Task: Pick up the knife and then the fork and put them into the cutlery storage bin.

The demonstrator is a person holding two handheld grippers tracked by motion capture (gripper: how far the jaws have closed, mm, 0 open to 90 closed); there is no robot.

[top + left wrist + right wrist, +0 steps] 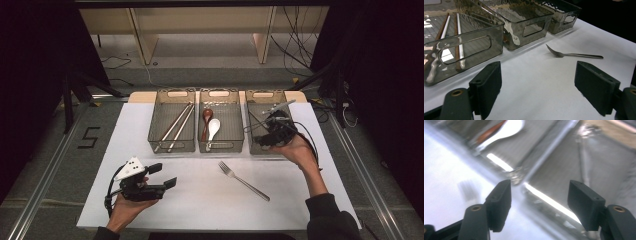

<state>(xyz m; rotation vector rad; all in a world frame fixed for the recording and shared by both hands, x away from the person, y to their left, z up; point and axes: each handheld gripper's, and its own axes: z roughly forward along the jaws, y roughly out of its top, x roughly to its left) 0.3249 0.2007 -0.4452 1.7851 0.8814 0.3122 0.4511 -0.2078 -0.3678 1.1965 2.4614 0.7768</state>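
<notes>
Right gripper [272, 131] was over the near end of the right-hand bin [251, 127]. Its jaws stood wide apart with nothing between the pads; beyond them lay the blurred bin floor and the rim where this bin meets the middle bin [541, 157]. In the right gripper view a thin pale streak [584, 162] ran up the bin floor ahead of the right jaw; too blurred to tell what it was. Up and left of the left jaw, a white spoon [507, 130] and a brown spoon [492, 131] lay side by side in the middle bin.

Left gripper [162, 176] was held low over the white table surface [200, 200], near the table's front edge. Jaws wide open, empty, bare table between the pads.

A metal fork [571, 54] lay flat on the table ahead of the left gripper's jaws, nearer the right jaw than the left, apart from both. Its tines pointed toward the bins and its handle ran off to the right in the left gripper view. In the high view the fork [243, 180] lay between the two grippers, in front of the middle bin [220, 146], touching neither.

Ahead of the left jaw stood the left-hand bin [464, 46], holding long chopsticks [459, 32], brown and white, lying lengthwise.
</notes>
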